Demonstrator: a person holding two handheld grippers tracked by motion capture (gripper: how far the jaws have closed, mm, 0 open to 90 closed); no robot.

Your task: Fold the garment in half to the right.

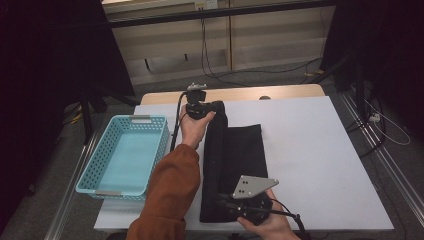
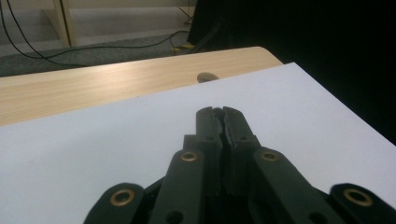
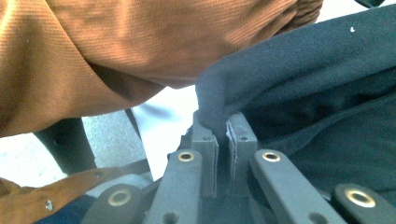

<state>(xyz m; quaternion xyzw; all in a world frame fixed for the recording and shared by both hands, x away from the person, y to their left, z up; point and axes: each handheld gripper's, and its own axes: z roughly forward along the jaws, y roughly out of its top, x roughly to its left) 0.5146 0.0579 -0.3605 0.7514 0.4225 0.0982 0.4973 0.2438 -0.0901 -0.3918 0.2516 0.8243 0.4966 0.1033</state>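
Right gripper view showed my right gripper [image 3: 223,128] clamped on the black cloth [image 3: 327,93]; my left gripper [image 2: 223,112] was pressed together, empty, above the white table [image 2: 93,149].

cloth [image 1: 235,160]: you have a plain black fabric, no print, darker where it is folded double along its left side.
left gripper [image 2: 223,114]: your jaws are matt black with brass-coloured rivets.
right gripper [image 3: 223,126]: your jaws look dark grey in this light, same brass rivets; its top plate [image 1: 254,186] is pale grey with small dark holes.
sleeve [image 1: 170,190]: you wear rust orange with a fine ribbed weave.
basket [image 1: 150,165]: light turquoise, walls patterned with rows of small holes, 2 grey handle strips.
table sheet [image 1: 310,150]: plain white.
table edge [image 1: 280,92]: pale wood grain.
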